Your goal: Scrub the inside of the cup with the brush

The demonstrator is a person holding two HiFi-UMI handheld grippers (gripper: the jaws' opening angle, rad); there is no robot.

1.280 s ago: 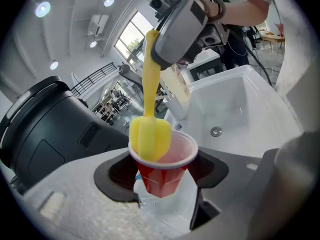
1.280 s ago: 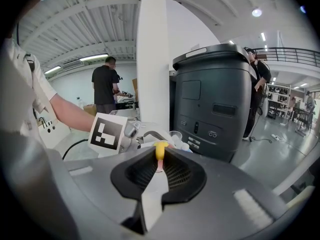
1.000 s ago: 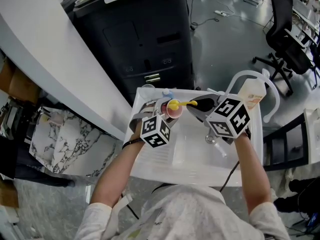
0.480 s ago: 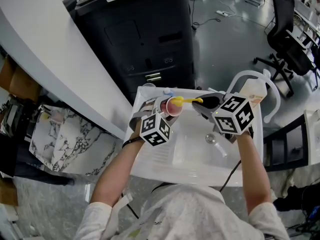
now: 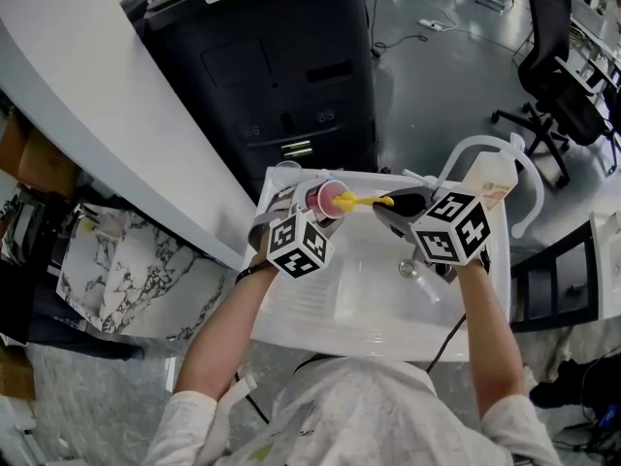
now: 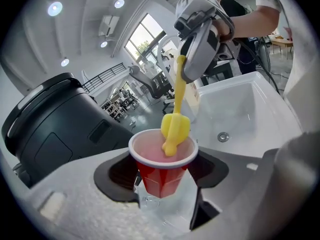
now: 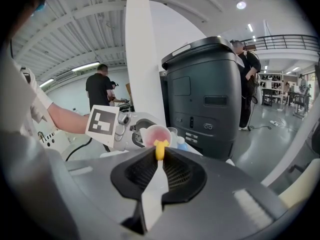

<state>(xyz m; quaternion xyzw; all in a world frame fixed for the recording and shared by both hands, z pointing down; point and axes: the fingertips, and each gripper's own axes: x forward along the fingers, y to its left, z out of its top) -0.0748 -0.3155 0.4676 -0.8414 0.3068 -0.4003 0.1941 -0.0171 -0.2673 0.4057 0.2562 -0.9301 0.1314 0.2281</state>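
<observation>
My left gripper (image 6: 162, 176) is shut on a red cup (image 6: 161, 171) with a white rim and a pink inside, held over the sink. In the head view the left gripper (image 5: 320, 205) tips the cup (image 5: 328, 199) so its mouth faces right. My right gripper (image 5: 393, 205) is shut on the handle of a yellow brush (image 5: 364, 201). The brush head (image 6: 175, 129) sits inside the cup's mouth against the far wall. In the right gripper view the brush (image 7: 159, 151) runs forward between the jaws of the right gripper (image 7: 160, 159) toward the cup (image 7: 156, 133).
Below both grippers lies a white sink (image 5: 378, 304) with a drain (image 5: 408, 270) and an arched white faucet (image 5: 485, 149). A soap bottle (image 5: 488, 184) stands at its back right. A black bin (image 5: 272, 66) stands behind, an office chair (image 5: 558, 85) to the right. People stand behind the left gripper (image 7: 100, 89).
The left gripper has rolled a little, and the cup's mouth now faces the brush more squarely. The brush head stays at the cup's mouth. Both hands keep roughly the same place.
</observation>
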